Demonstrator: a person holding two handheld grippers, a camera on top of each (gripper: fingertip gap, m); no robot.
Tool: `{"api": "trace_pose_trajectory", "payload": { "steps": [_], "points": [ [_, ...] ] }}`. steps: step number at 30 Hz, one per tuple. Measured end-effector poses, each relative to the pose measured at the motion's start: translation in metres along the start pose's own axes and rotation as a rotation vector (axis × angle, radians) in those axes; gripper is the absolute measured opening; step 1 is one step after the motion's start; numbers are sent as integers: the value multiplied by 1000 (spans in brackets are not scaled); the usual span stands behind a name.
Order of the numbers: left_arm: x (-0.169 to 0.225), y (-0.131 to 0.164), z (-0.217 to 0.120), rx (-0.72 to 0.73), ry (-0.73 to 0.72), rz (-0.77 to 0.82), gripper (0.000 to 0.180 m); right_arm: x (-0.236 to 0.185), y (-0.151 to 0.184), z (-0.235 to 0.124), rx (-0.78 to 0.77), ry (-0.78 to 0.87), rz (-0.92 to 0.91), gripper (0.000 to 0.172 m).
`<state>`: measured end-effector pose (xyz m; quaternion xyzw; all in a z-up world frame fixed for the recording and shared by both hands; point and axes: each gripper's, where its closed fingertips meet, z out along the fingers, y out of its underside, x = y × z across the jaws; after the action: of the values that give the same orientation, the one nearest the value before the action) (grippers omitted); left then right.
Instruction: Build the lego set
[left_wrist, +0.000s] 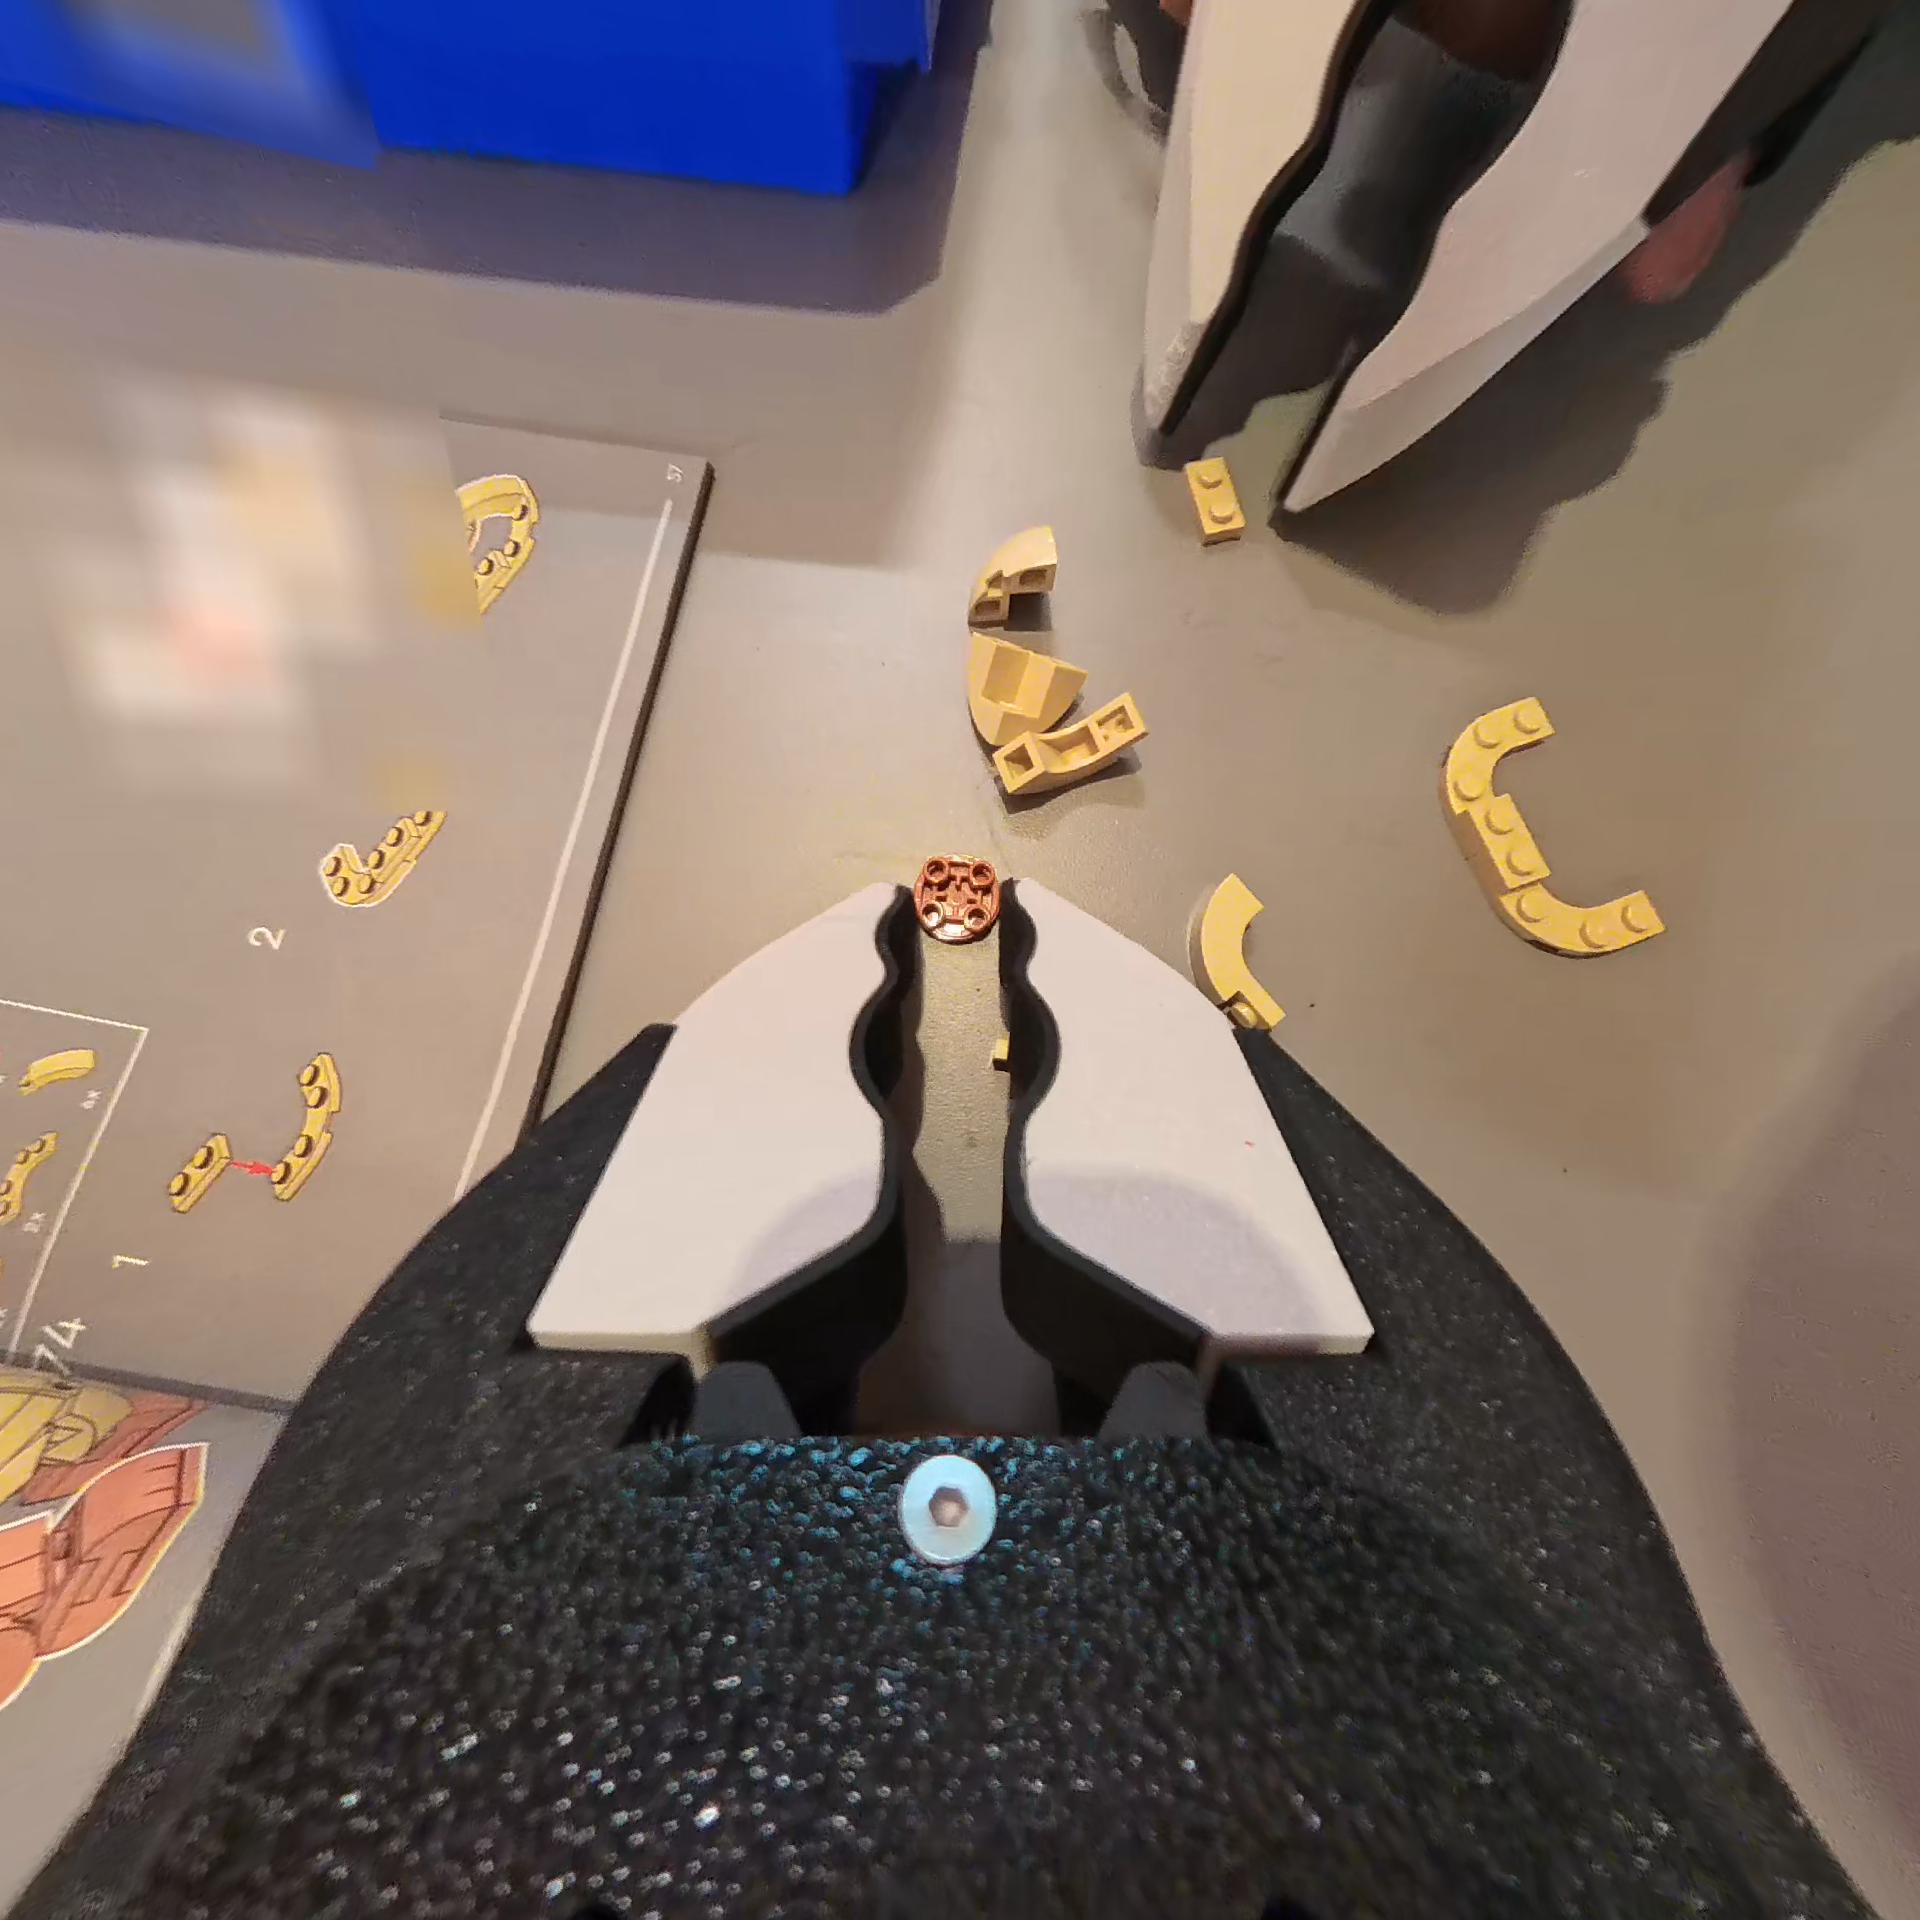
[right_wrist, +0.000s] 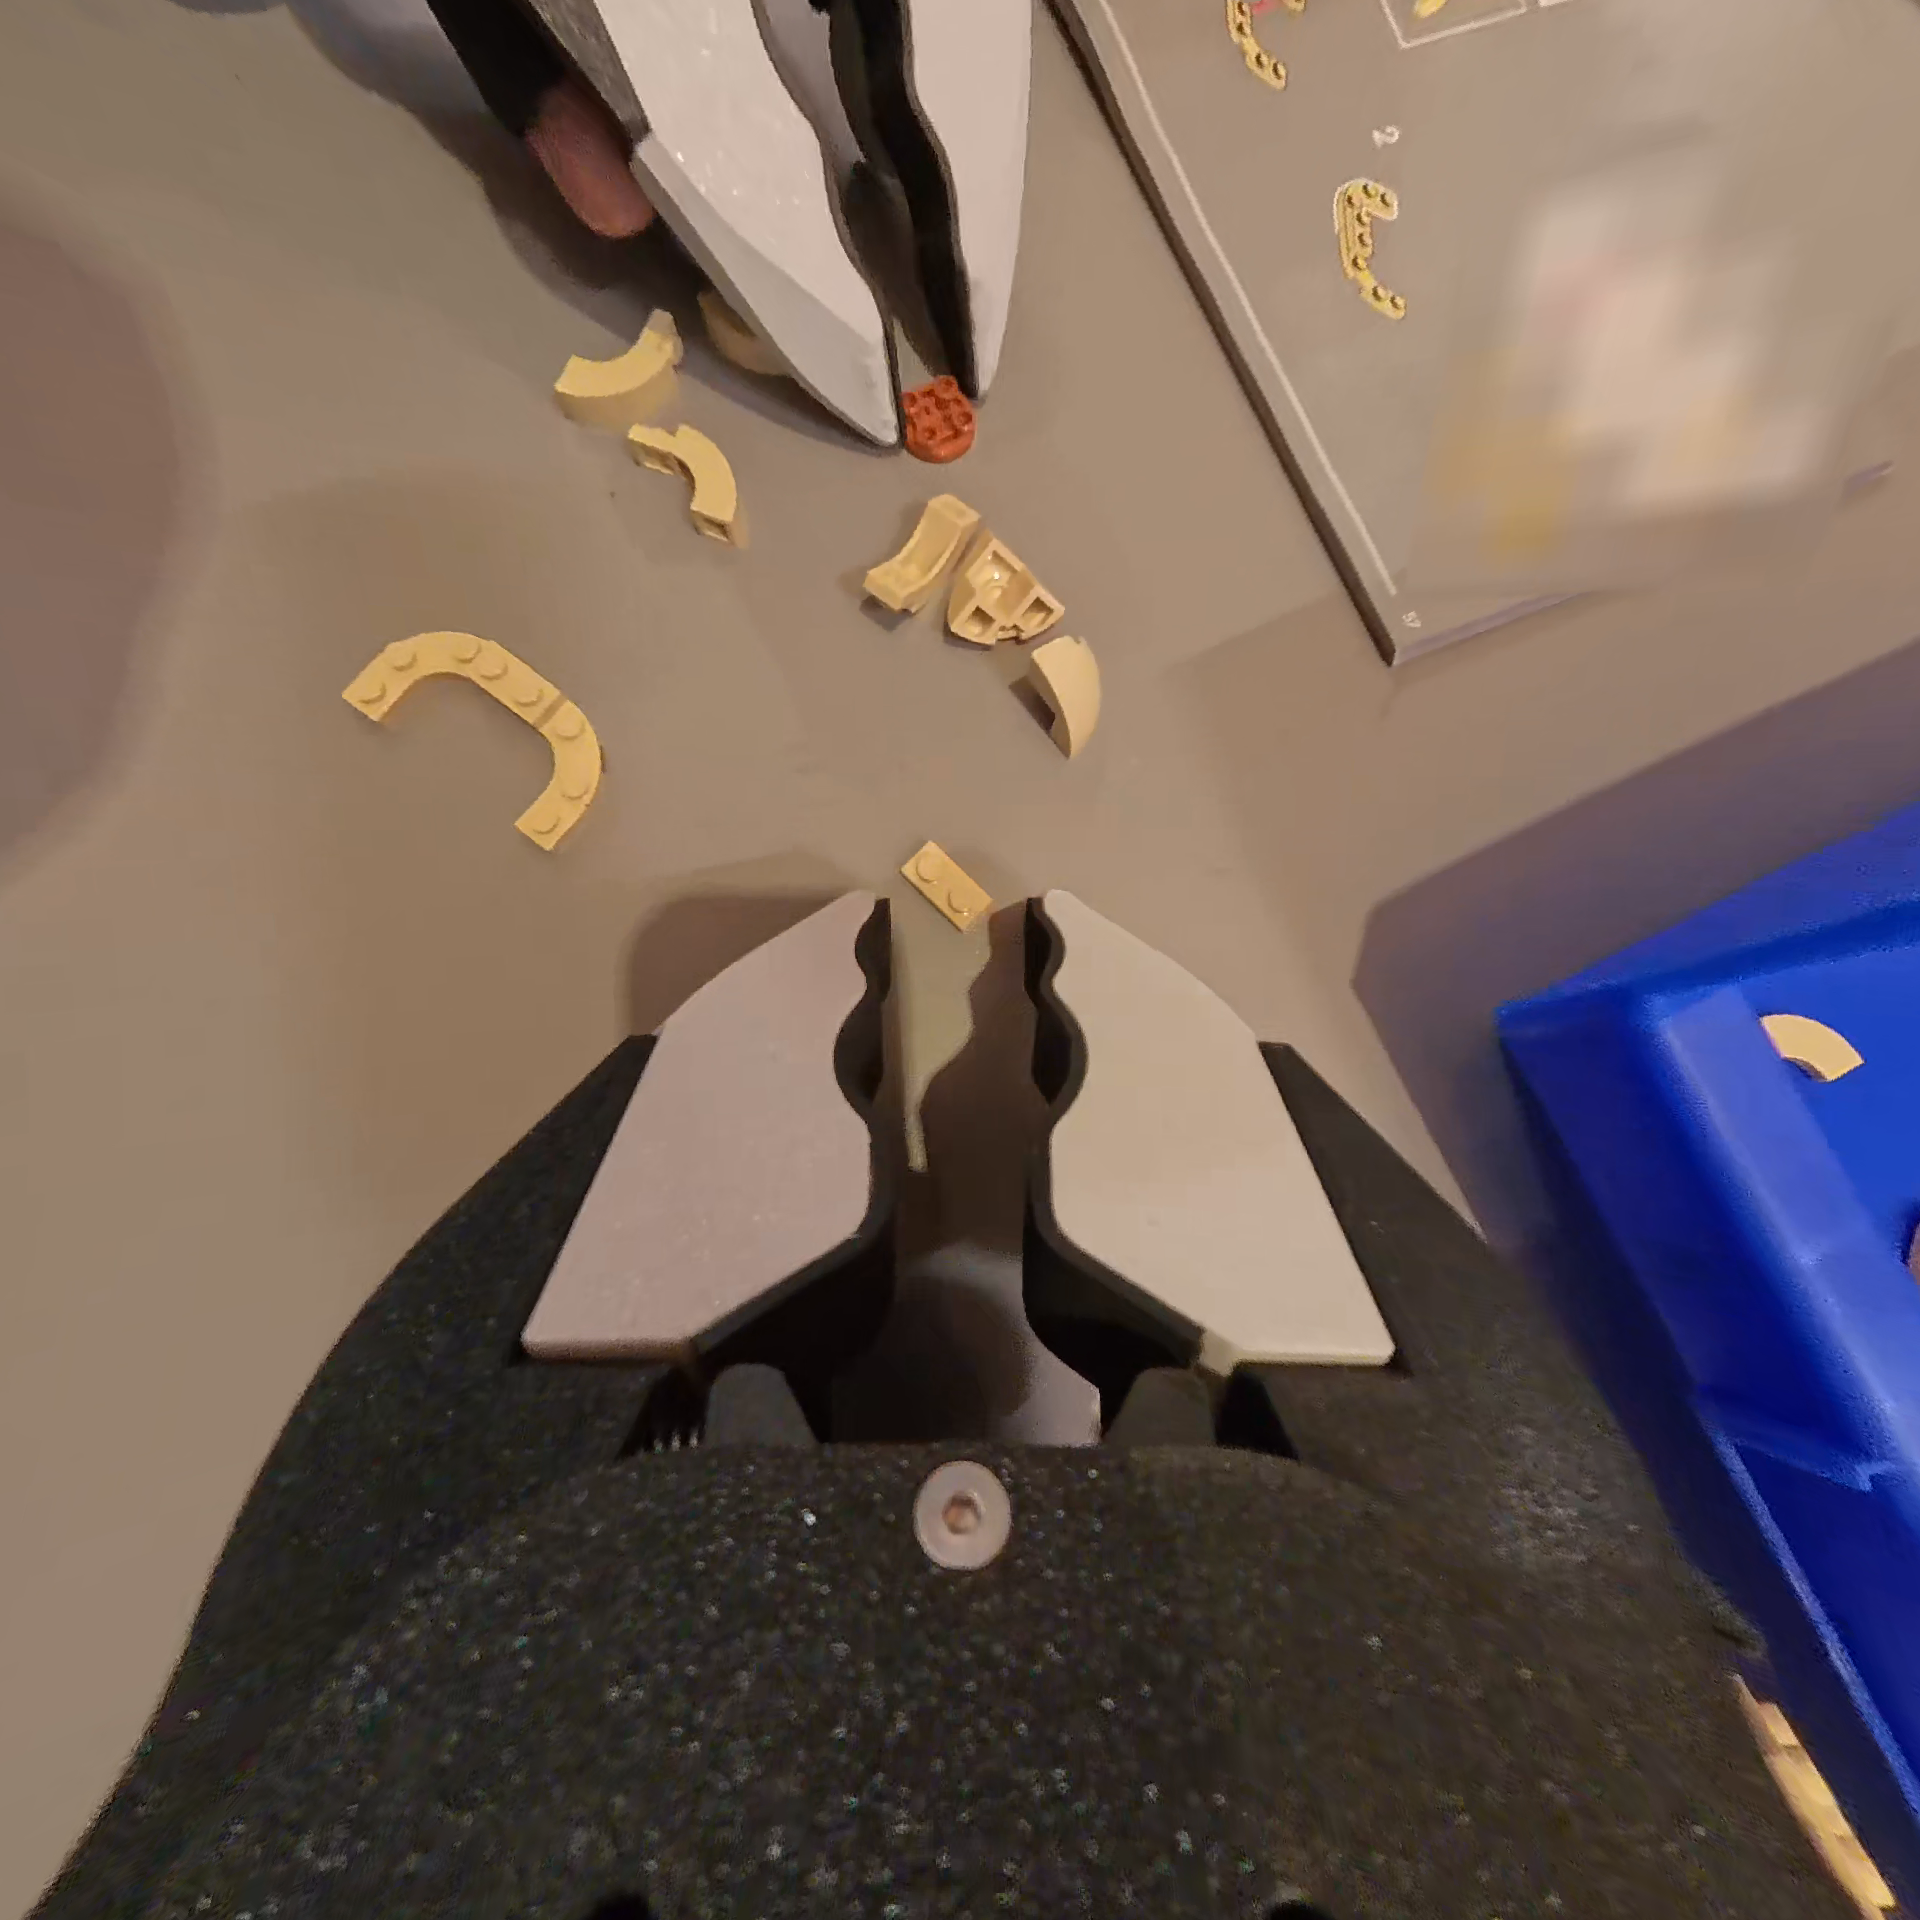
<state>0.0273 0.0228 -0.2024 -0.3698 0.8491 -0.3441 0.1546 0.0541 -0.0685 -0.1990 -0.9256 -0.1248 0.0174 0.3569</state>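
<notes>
Left gripper (left_wrist: 956, 902): clenched on a small reddish-brown round plate (left_wrist: 955, 900) at the very tips; both grey fingertips press its sides, and the plate sits at table level on the grey table (left_wrist: 831, 665)
Beside the left gripper: a tan quarter-arch piece (left_wrist: 1231, 951) lies just right of the right finger, partly hidden under it; a tiny tan bit (left_wrist: 1001, 1057) shows on the table between the fingers, behind the plate
Left of it: an open instruction booklet (left_wrist: 343, 914) with printed pictures of tan parts, lying flat
Farther out, left wrist view: three tan curved bricks in a loose cluster (left_wrist: 1029, 675), two of them touching; to the right a tan C-shaped studded assembly (left_wrist: 1507, 831), well apart from the cluster
Right gripper (right_wrist: 956, 904): released, fingers spread with bare table between them, tips low over the table
Nearest to it: a tan two-stud plate (right_wrist: 943, 883) lies flat and slanted just in front of the tips, one end near the right fingertip; whether it touches cannot be told
Right side, right wrist view: a blue bin (right_wrist: 1714, 1247) with a tan arch piece (right_wrist: 1810, 1058) inside
Far, left wrist view: another blue bin (left_wrist: 623, 94) at the table's back
</notes>
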Motion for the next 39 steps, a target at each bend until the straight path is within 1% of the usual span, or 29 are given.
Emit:
{"api": "trace_pose_trajectory", "payload": {
  "steps": [6,8,9,16,19,24,28,30,33,39],
  "points": [
    [5,0,0,2,28,27,14,-1,-2,5,1,-25,16,22],
    [7,0,-1,3,34,38,14,0,-3,6,-2,-18,12,11],
    [7,0,-1,5,34,43,14,1,-4,6,-3,-13,8,10],
    [16,-5,-3,45,34,99,14,-2,-7,8,9,-23,-14,8],
    [26,-14,-6,93,61,119,14,-6,-16,5,64,-45,-50,8],
    [49,-34,-12,169,123,146,14,-19,-49,-13,262,-71,-165,8],
    [61,-39,-10,186,139,166,14,-25,-63,-23,368,-89,-186,8],
    [65,-40,-10,195,149,168,14,-29,-65,-24,384,-107,-206,8],
    [66,-42,-10,208,147,180,14,-35,-62,-22,367,-128,-243,8],
    [66,-43,-13,232,154,172,14,-39,-60,-20,372,-130,-286,8]
  ]
}}
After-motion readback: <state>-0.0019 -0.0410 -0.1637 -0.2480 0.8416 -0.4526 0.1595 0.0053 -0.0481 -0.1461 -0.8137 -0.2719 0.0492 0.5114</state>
